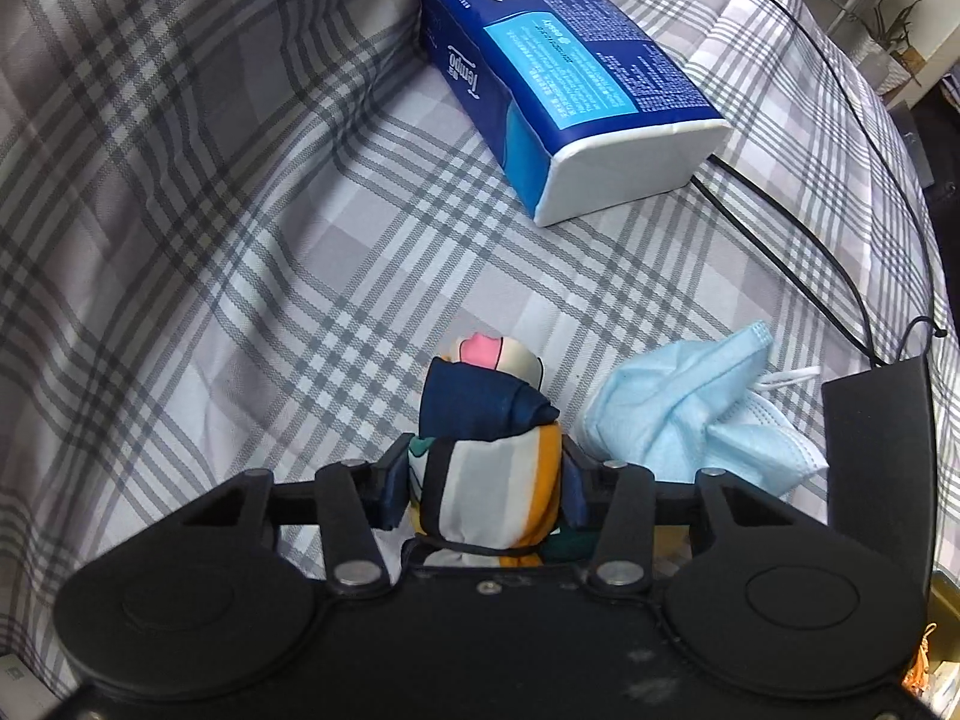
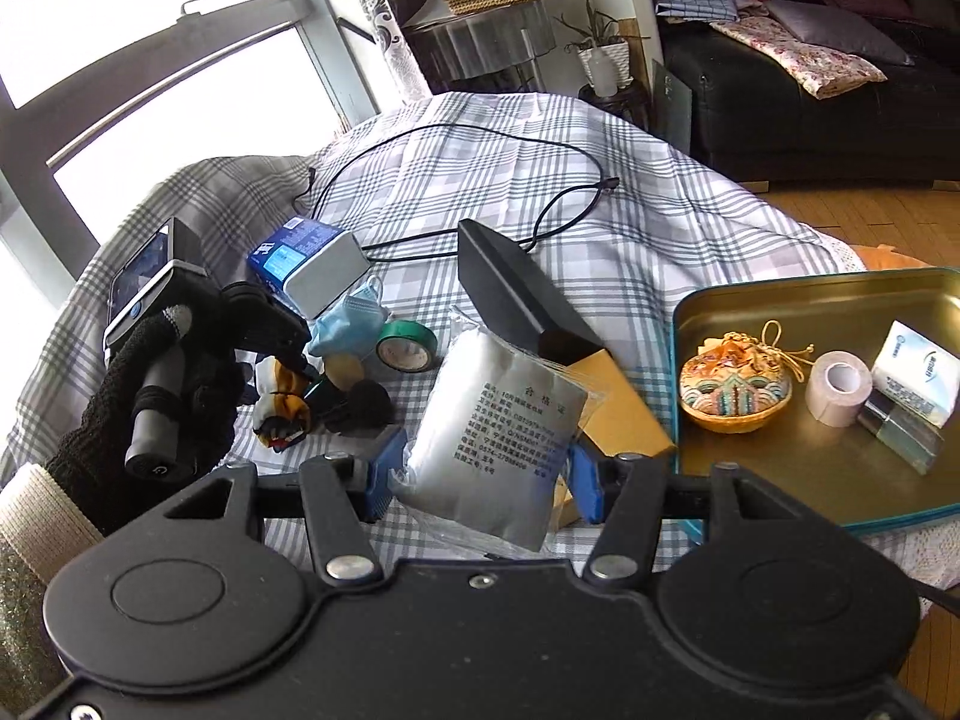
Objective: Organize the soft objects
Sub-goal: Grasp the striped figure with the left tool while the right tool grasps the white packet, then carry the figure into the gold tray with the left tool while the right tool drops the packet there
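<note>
My left gripper (image 1: 486, 489) is shut on a rolled multicoloured cloth (image 1: 489, 438) and holds it just above the plaid sheet; the cloth also shows in the right wrist view (image 2: 282, 402). A crumpled light-blue face mask (image 1: 690, 414) lies right beside it, seen in the right wrist view too (image 2: 351, 324). My right gripper (image 2: 483, 483) is shut on a clear-wrapped white soft pack (image 2: 498, 426) with printed text. A blue tissue pack (image 1: 558, 78) lies further back, also in the right wrist view (image 2: 306, 261).
A gold tin tray (image 2: 780, 300) at the right holds an embroidered pouch (image 2: 735, 381), a pale tape roll (image 2: 837, 387) and a small tissue packet (image 2: 915, 381). Green tape (image 2: 407, 345), a black flat object (image 2: 516, 294), a brown envelope (image 2: 624, 408) and a black cable (image 2: 480, 138) lie on the sheet.
</note>
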